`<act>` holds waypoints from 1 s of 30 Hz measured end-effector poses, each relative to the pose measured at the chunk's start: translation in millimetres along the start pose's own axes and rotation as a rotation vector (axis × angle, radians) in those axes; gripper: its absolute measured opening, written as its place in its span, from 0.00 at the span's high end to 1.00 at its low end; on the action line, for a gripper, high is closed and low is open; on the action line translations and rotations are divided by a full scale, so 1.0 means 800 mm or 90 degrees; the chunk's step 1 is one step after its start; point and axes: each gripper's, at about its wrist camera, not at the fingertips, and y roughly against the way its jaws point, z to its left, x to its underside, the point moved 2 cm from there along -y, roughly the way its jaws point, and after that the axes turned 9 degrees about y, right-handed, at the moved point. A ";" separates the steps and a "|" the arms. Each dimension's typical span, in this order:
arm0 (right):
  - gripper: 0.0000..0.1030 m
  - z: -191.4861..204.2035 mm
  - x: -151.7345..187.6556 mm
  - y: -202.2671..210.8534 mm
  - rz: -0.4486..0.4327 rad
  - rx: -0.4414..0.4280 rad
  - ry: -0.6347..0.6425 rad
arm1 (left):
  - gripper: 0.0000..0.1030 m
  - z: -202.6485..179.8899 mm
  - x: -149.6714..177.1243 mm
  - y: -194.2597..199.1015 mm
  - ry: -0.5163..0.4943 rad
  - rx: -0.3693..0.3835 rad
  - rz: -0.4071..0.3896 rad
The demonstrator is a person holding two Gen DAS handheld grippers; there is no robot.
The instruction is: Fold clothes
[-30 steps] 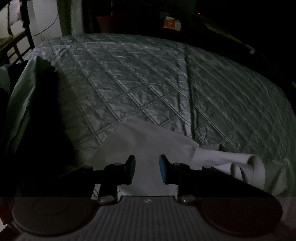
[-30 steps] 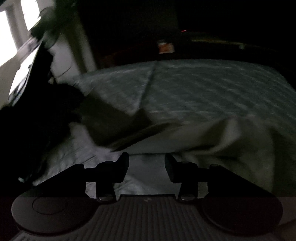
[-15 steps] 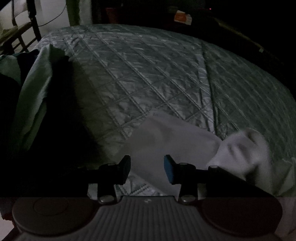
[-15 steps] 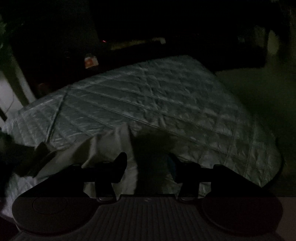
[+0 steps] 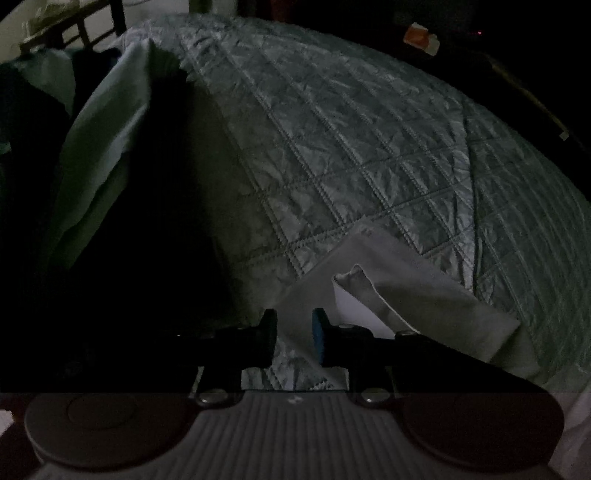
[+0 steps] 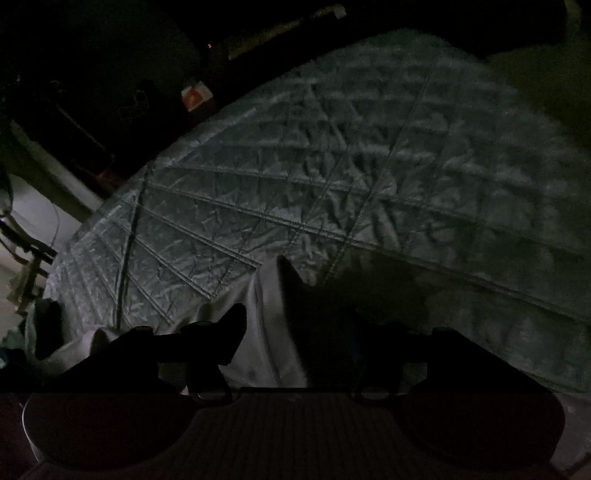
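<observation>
A pale white garment (image 5: 402, 291) lies on the near edge of a grey quilted bed (image 5: 351, 147), partly folded over itself. My left gripper (image 5: 294, 341) is open, low over the garment's left corner, with nothing between its fingers. In the right wrist view the same garment (image 6: 266, 332) lies bunched under my right gripper (image 6: 295, 328), which is open; its right finger is lost in dark shadow. The room is very dim.
A pile of light green and dark clothes (image 5: 99, 147) sits at the bed's left side. A metal bed frame (image 5: 92, 26) stands at the far left. An orange-and-white box (image 5: 419, 35) lies beyond the bed (image 6: 369, 166). Darkness surrounds the bed.
The garment has been laid down and now shows a folded flap. The left view has swung left toward the clothes pile. The right view has swung right across the bed.
</observation>
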 end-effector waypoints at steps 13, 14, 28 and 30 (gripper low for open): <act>0.98 0.079 -0.040 0.030 -0.093 -0.007 0.260 | 0.89 -0.018 0.005 -0.015 -0.018 -0.006 0.013; 0.98 0.093 -0.034 0.050 -0.136 -0.008 0.314 | 0.89 -0.018 0.005 -0.015 -0.017 -0.007 0.012; 0.78 0.078 0.098 0.080 -0.023 0.107 0.519 | 0.89 -0.011 0.006 -0.004 -0.018 -0.025 0.007; 0.54 0.065 0.078 0.093 -0.020 0.029 0.379 | 0.88 -0.012 0.006 -0.003 -0.024 -0.027 0.003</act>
